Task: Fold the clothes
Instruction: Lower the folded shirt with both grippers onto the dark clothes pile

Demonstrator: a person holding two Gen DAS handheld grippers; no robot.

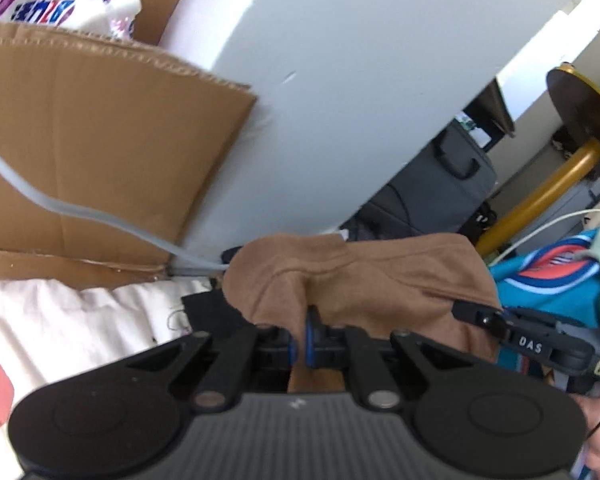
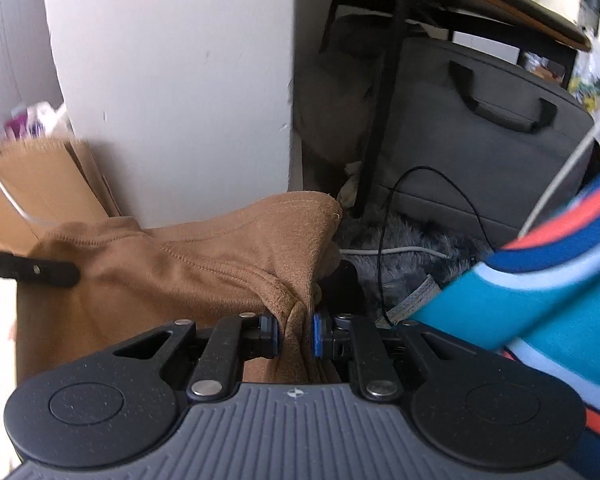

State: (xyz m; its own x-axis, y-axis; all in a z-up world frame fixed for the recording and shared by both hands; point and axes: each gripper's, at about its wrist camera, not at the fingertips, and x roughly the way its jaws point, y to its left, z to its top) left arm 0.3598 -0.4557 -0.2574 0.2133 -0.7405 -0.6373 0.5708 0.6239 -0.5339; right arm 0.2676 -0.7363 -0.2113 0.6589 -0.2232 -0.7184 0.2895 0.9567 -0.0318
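Grippers clamp a brown garment (image 1: 364,280) from both ends, holding it up in front of a white wall (image 1: 340,80). Left gripper (image 1: 300,346) has its jaws pinched tight on a bunched fold; right gripper (image 2: 296,336) is likewise closed on gathered brown cloth. Cardboard box (image 1: 100,152) stands to the left, a teal, orange-striped garment (image 2: 532,288) to the right.

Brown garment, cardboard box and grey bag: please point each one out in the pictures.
brown garment (image 2: 204,256): right wrist view, on the stitched fabric left of the pinched fold.
cardboard box (image 1: 100,140): left wrist view, on its flat side flap.
grey bag (image 2: 480,152): right wrist view, on its front below the handles.
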